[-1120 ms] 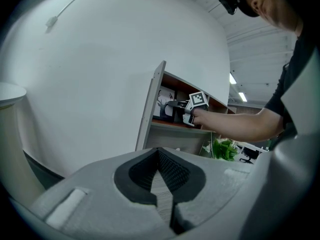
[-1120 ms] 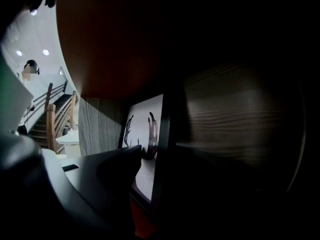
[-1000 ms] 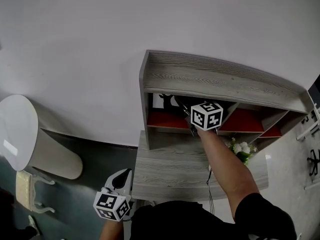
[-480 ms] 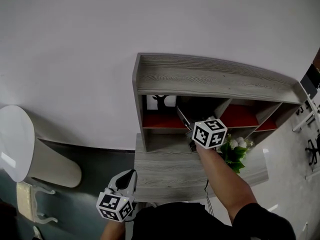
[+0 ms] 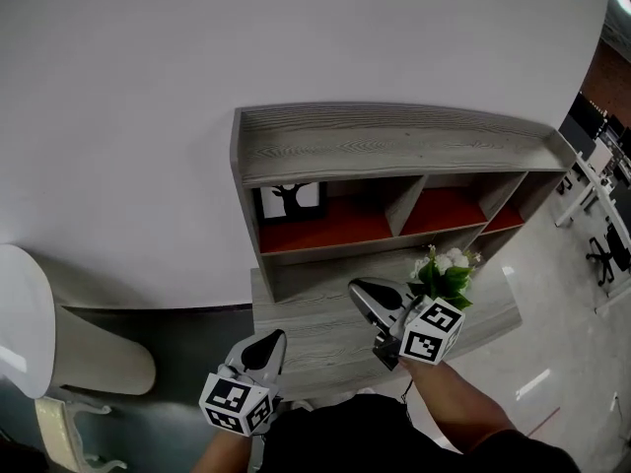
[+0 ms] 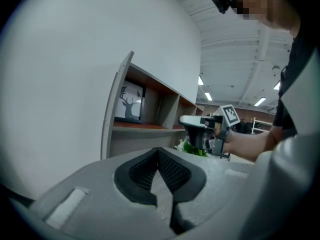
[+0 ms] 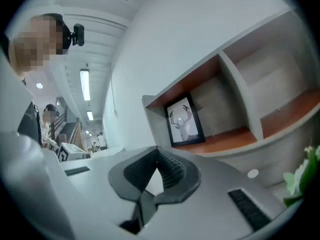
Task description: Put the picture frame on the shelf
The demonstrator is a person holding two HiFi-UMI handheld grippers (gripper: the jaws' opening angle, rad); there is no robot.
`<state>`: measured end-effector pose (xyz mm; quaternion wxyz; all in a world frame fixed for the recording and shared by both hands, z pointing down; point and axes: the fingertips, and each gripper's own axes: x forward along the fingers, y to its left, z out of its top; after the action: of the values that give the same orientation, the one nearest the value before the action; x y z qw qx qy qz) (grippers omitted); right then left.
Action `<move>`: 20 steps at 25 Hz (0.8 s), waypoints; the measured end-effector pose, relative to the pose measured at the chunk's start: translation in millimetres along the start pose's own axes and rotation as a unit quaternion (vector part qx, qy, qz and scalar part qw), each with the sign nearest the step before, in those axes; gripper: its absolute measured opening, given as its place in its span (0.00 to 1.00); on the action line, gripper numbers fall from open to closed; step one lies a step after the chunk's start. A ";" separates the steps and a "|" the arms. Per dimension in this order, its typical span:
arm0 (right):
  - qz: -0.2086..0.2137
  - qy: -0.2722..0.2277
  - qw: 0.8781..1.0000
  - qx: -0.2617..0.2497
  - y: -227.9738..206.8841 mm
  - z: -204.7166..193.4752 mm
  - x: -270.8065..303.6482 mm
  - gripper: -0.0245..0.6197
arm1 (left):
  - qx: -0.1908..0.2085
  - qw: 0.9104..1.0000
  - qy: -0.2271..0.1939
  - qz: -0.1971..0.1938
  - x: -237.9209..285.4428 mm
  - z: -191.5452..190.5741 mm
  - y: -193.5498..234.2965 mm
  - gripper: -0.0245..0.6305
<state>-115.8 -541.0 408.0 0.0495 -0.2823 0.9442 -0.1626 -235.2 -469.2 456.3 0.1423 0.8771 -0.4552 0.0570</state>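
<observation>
Your frame (image 5: 291, 199) stands upright in the left compartment of the shelf (image 5: 394, 146); the other compartments show nothing inside. The placing step looks done. Your right gripper (image 5: 367, 299) hangs over the bench (image 5: 315, 338), apart from the shelf, and its jaws have just been closing on nothing. Your left gripper (image 5: 264, 348) is clenched and empty too. Next, just rest both, minding the flowers (image 5: 444, 274) beside your right.

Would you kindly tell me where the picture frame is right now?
In the head view the picture frame stands upright in the leftmost compartment of the shelf, at its far left, right beside the side wall.
</observation>
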 end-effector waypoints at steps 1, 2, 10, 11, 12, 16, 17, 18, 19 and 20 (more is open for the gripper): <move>-0.005 -0.002 1.000 0.018 3.0 -7.6 -9.3 0.06 | 0.001 1.000 0.001 -0.010 2.9 0.6 -2.9 0.05; -0.011 -0.004 0.999 0.036 5.1 -14.7 -18.3 0.06 | 0.000 1.000 0.002 -0.019 5.4 0.7 -5.8 0.05; -0.059 -0.007 0.996 0.067 17.6 -44.4 -71.6 0.06 | -0.007 0.999 0.005 -0.044 9.1 -5.7 -29.3 0.05; -0.060 -0.007 0.996 0.066 19.9 -45.0 -77.2 0.06 | -0.009 0.999 0.004 -0.041 6.5 -6.7 -32.9 0.05; -0.059 -0.008 0.996 0.067 21.6 -44.9 -82.4 0.06 | -0.009 0.999 0.003 -0.038 4.3 -7.6 -36.4 0.05; -0.049 -0.006 0.996 0.075 26.4 -46.1 -100.3 0.06 | -0.018 1.000 -0.004 -0.018 -0.2 -10.4 -51.5 0.05; -0.044 -0.003 0.996 0.078 29.0 -47.6 -105.6 0.06 | -0.026 1.000 -0.006 -0.012 -0.8 -11.3 -57.1 0.05; -0.039 0.001 0.996 0.078 32.4 -49.1 -112.0 0.06 | -0.035 0.999 -0.009 -0.007 -1.3 -12.3 -64.6 0.05; -0.034 0.005 0.997 0.076 35.8 -50.4 -119.5 0.06 | -0.040 0.999 -0.011 -0.005 -1.6 -13.7 -74.4 0.05; -0.030 0.009 0.997 0.071 38.7 -51.5 -127.9 0.06 | -0.039 0.999 -0.013 -0.005 -1.6 -15.1 -85.8 0.05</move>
<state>-38.5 -425.9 443.8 0.0562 -0.3047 0.9218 -0.2329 -165.8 -416.6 453.4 0.1711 0.8736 -0.4547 0.0273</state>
